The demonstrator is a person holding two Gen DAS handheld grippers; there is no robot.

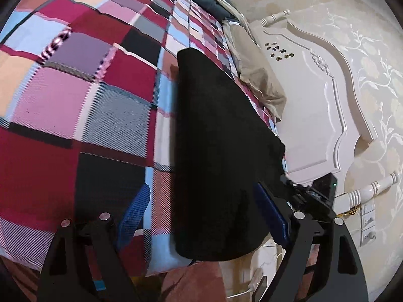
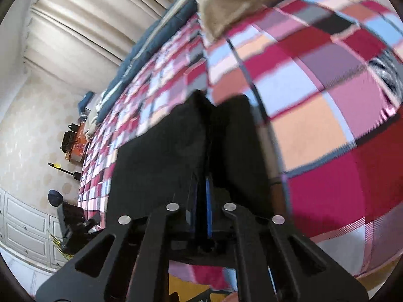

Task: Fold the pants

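Observation:
Black pants (image 1: 216,138) lie in a long strip on the checkered bedspread (image 1: 75,88), running away from me toward the pillow. My left gripper (image 1: 201,188) stands open astride their near end. Its blue left finger (image 1: 136,214) rests on the spread, clear of the cloth, and the right finger (image 1: 272,216) is at the pants' other edge. In the right wrist view, my right gripper (image 2: 202,176) is shut, with a fold of the black pants (image 2: 156,156) pinched between its blue pads. The cloth bunches up on both sides of the fingers.
A beige pillow (image 1: 262,83) lies against the white headboard (image 1: 314,100). A dark blue blanket (image 2: 141,50) lines the bed's far side below the curtains (image 2: 88,20). White drawers (image 2: 22,229) and clutter stand by the wall. The bed's near edge drops to the floor, where a white cable (image 1: 254,279) lies.

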